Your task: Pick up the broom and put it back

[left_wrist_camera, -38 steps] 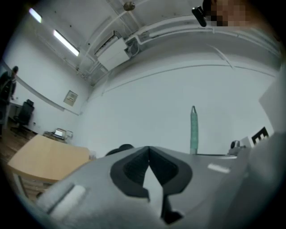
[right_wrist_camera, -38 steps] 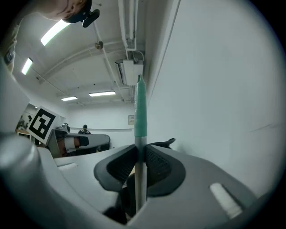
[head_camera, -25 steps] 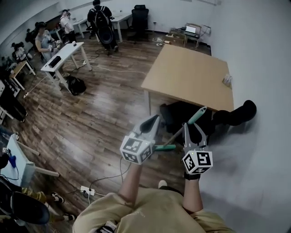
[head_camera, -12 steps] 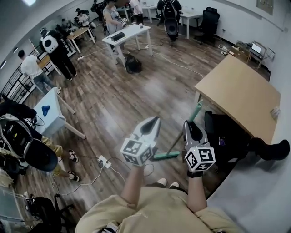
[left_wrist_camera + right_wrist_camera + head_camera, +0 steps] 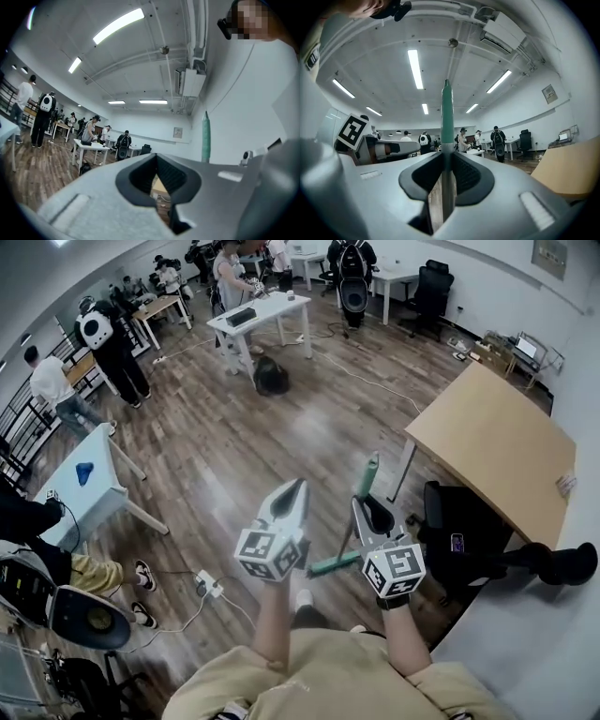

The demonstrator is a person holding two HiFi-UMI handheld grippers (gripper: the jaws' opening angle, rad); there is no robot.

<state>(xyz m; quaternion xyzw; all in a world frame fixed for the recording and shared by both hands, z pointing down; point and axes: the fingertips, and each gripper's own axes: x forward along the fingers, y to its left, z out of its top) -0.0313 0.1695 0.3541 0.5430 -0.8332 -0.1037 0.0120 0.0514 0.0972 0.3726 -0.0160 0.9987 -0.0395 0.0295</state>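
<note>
The broom has a green grip (image 5: 368,472), a thin grey shaft and a green head (image 5: 332,564) that hangs above the wooden floor. My right gripper (image 5: 362,509) is shut on the shaft below the grip. In the right gripper view the shaft stands upright between the pads and the green grip (image 5: 447,117) rises above my right gripper (image 5: 445,183). My left gripper (image 5: 292,491) is held level just left of the broom, shut and holding nothing. In the left gripper view the green grip (image 5: 205,137) shows at the right, beyond my left gripper (image 5: 158,185).
A wooden table (image 5: 497,442) stands at the right by the white wall, with a black bag (image 5: 457,538) under it. A power strip (image 5: 207,583) with cables lies on the floor at the left. A small white table (image 5: 94,486) and several people are further left and back.
Both grippers have swung away from the wooden table and wall, toward the open room. The broom has stayed in the right gripper, and its grip now stands more upright.
</note>
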